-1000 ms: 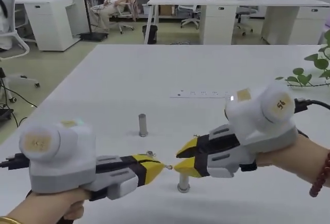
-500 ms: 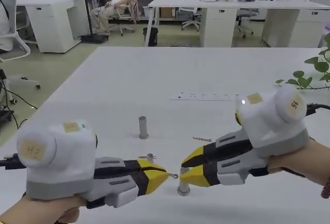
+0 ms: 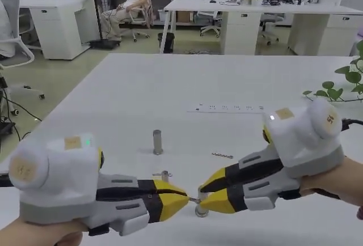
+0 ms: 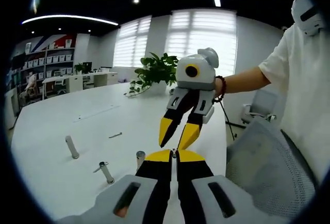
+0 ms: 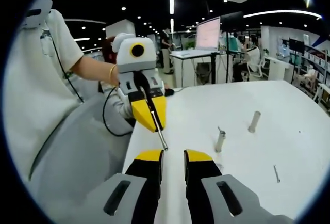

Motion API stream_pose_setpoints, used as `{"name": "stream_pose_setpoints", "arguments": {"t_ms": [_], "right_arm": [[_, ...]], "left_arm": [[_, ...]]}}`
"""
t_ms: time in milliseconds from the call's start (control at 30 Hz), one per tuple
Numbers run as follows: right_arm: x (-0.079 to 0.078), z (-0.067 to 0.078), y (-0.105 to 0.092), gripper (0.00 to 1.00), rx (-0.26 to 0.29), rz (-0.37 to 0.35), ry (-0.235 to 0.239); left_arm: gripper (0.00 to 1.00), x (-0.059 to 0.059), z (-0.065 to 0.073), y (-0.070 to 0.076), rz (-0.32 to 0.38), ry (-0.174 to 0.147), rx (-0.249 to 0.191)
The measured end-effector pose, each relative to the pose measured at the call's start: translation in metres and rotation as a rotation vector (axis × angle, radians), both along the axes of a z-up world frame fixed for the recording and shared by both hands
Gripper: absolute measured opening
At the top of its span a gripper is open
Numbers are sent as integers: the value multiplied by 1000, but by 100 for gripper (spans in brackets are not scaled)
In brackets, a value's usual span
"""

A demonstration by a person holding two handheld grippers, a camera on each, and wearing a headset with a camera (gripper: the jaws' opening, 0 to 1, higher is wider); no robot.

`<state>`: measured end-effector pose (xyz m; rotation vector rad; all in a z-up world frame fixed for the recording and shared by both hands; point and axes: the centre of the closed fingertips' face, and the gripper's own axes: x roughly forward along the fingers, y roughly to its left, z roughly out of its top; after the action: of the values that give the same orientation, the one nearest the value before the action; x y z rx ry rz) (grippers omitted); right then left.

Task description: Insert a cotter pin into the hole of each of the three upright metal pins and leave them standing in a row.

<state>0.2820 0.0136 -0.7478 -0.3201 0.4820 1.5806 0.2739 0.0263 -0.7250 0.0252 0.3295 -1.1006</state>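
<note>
Grippers meet tip to tip, close to the person. The left gripper (image 3: 182, 196) has its jaws shut tight on a thin cotter pin (image 5: 159, 131). The pin sticks straight out past the yellow tips, in line with the jaws. Its free end points at the right gripper (image 3: 200, 195), whose jaws are a little apart. The free end sits right at that gap, but I cannot tell if they touch it. So the right gripper is the one close enough to help, maybe by taking the pin.

Just under the tips a metal pin (image 3: 201, 211) stands upright on the white table (image 3: 238, 81). I see nothing in its hole yet. A bit farther, a second metal pin (image 3: 165, 175) has another cotter pin (image 4: 99, 167) through it. Farther back, a third metal pin (image 3: 157, 142) stands bare. A spare cotter pin (image 3: 222, 155) lies flat off to the right.
</note>
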Motion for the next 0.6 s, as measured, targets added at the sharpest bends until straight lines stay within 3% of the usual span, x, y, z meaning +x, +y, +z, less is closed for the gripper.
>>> {"name": "stream_pose_setpoints", "arguments": {"t_ms": [67,200,300,600], "right_arm": [[-6,2,2,17,15,19,30],[-12,3,3,17,26,45,33],[-17,2,4,15,35,62,70],[-23,3,5,11,74,81,109]], "left_arm": [[0,-2,1,-1,-10,0,-8],[0,-6,3,-4,-35,-6,-23],[0,-8,3,-5,-49,-5,-28],[0,-11,1,-7,-78,-2,-45]]}}
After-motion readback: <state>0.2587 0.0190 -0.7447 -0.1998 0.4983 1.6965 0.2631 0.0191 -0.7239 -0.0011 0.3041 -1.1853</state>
